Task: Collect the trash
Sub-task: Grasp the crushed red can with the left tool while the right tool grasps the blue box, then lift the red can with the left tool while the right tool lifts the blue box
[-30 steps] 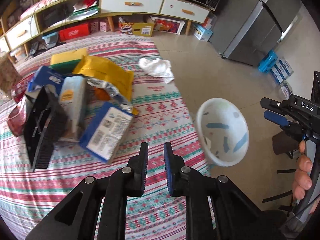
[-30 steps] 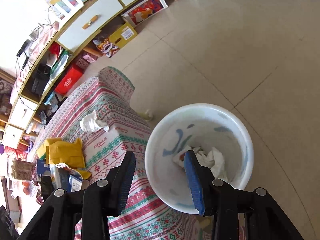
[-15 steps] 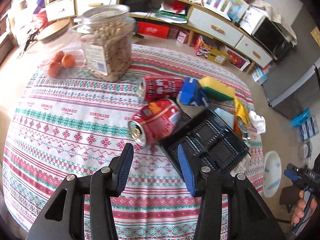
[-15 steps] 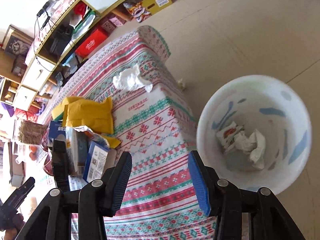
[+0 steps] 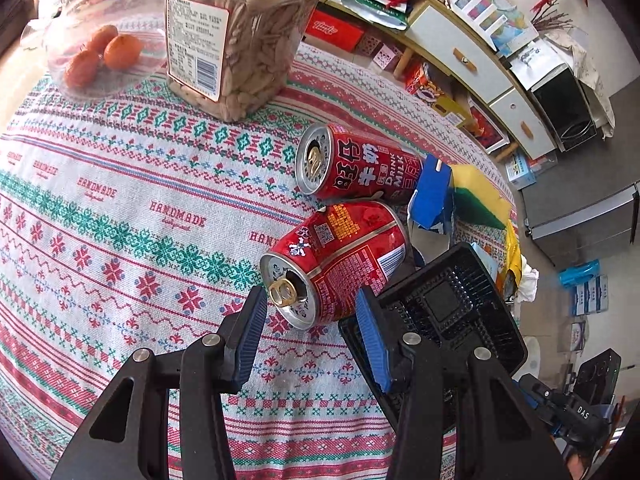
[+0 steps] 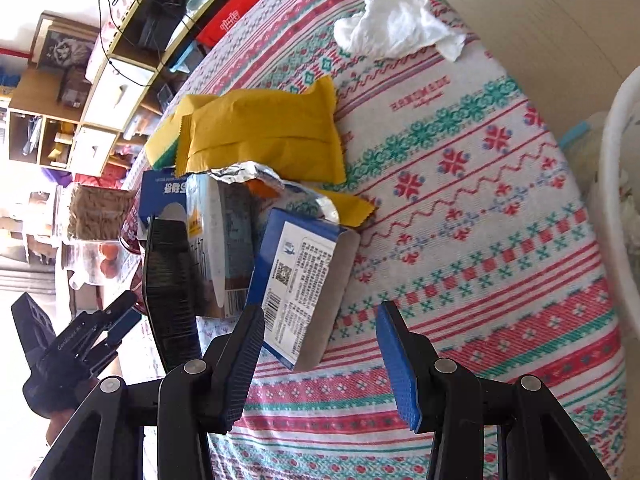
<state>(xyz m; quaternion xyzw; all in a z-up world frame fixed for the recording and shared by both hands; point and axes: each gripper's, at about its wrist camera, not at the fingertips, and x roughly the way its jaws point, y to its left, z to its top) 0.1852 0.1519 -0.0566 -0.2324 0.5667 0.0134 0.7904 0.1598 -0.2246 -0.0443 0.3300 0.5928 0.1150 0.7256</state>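
A: Left gripper (image 5: 310, 334) hangs over the table, jaws spread, nothing pinched. The mouth end of a dented red can (image 5: 336, 268) sits right at the gap, though neither blue pad touches it.

B: Surface?

A: A patterned tablecloth (image 5: 120, 208), red and green bands on white, "HANDMADE" woven in. A second red can (image 5: 356, 168) lies on its side at twelve o'clock from the first, touching it or nearly so. At four o'clock from the dented can, a black plastic tray (image 5: 452, 312), tilted, its near edge behind the right-hand finger.

B: Farther back?

A: At eleven o'clock, a clear jar of seeds (image 5: 240, 36) stands upright; at ten o'clock, oranges (image 5: 104, 56) in a clear container. Beyond the table's far edge, a long low cabinet (image 5: 472, 60) with white drawers runs toward two o'clock, boxes stacked beneath it.

B: And the other claw?

A: Right gripper (image 6: 320, 344) also parted, gripping nothing. A blue and white carton (image 6: 304, 276) lies flat at twelve o'clock from the gap, its lower corner reaching in between the fingers, untouched. A yellow wrapper (image 6: 260, 132) sits above that, crumpled foil at its lower edge. A white tissue (image 6: 396, 24) rests near the table's edge at one o'clock.

B: Where does the trash go?

A: A white bin (image 6: 616, 200) shows at three o'clock, just off the table's edge on a pale floor. At eight o'clock in this view, the left gripper shows again beside the black tray.
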